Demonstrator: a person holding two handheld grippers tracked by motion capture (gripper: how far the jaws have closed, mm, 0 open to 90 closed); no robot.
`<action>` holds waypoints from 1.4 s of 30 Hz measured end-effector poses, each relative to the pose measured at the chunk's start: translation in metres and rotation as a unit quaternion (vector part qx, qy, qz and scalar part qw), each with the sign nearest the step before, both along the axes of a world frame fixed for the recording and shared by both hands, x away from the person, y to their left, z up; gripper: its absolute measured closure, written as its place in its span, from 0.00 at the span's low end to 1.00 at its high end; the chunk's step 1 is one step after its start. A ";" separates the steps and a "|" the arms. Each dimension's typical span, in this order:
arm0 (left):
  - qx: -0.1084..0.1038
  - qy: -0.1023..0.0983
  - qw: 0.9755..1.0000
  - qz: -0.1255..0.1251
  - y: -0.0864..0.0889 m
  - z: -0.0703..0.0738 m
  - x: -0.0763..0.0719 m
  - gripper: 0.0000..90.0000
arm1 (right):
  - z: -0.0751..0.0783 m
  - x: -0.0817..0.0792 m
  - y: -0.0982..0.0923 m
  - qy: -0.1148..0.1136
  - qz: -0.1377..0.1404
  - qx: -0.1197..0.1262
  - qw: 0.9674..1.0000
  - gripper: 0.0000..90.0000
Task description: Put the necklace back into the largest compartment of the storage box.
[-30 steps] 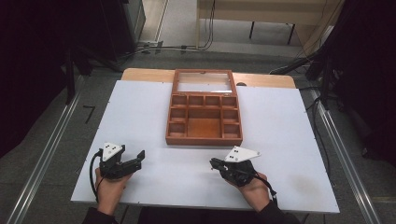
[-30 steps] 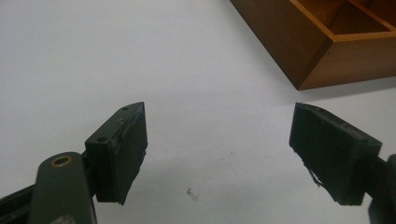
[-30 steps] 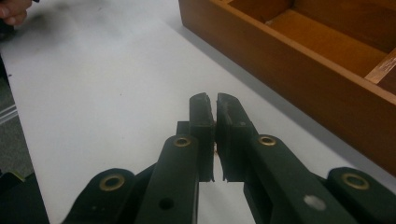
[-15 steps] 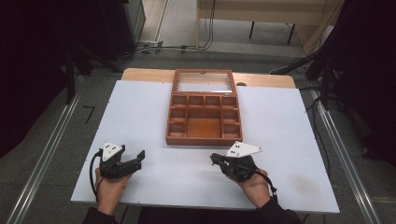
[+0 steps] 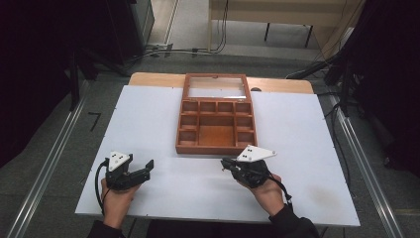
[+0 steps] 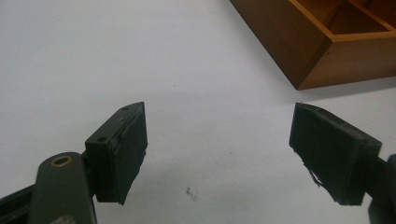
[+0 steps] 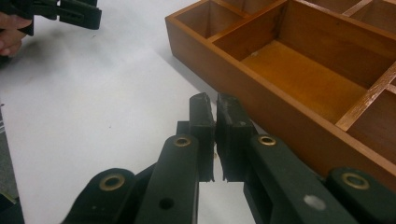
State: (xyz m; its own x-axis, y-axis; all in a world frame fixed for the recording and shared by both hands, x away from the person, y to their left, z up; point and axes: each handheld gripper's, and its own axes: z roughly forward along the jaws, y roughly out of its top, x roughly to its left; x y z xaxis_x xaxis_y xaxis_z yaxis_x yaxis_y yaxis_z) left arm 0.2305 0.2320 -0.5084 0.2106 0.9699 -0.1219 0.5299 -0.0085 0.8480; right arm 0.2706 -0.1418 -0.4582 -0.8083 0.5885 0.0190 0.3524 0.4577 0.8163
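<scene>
While the wooden tray (image 7: 299,88) is cut off, right gripper (image 7: 215,109) is closed empty, left gripper (image 6: 219,140) gapes.

Brown wooden box (image 5: 216,121) lying flat, open side up, at the middle of the white table (image 5: 148,124), toward its far edge. Split by thin walls into small square compartments around one larger central compartment. A glass-paned lid laid open flat beyond the compartments, reaching the table's far edge. All compartments bare wood. Near corner (image 6: 308,70) standing square on the table.
</scene>
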 end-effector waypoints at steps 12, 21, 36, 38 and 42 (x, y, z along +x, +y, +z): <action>0.000 0.000 1.000 0.001 0.000 0.000 0.000 0.22 | 0.005 0.010 0.007 -0.007 0.001 0.004 1.000 0.92; -0.001 -0.001 1.000 0.002 0.001 0.000 0.000 0.22 | 0.010 0.020 0.015 -0.011 -0.001 0.013 1.000 0.92; -0.001 -0.001 1.000 0.003 0.001 0.001 -0.001 0.22 | 0.013 0.030 0.019 -0.013 -0.007 0.015 1.000 0.92; -0.001 -0.001 1.000 0.003 0.001 0.001 -0.001 0.22 | 0.013 0.030 0.020 -0.013 -0.007 0.014 1.000 0.92; -0.001 -0.002 1.000 0.003 0.001 0.001 -0.001 0.22 | 0.013 0.034 0.022 -0.013 -0.008 0.016 1.000 0.92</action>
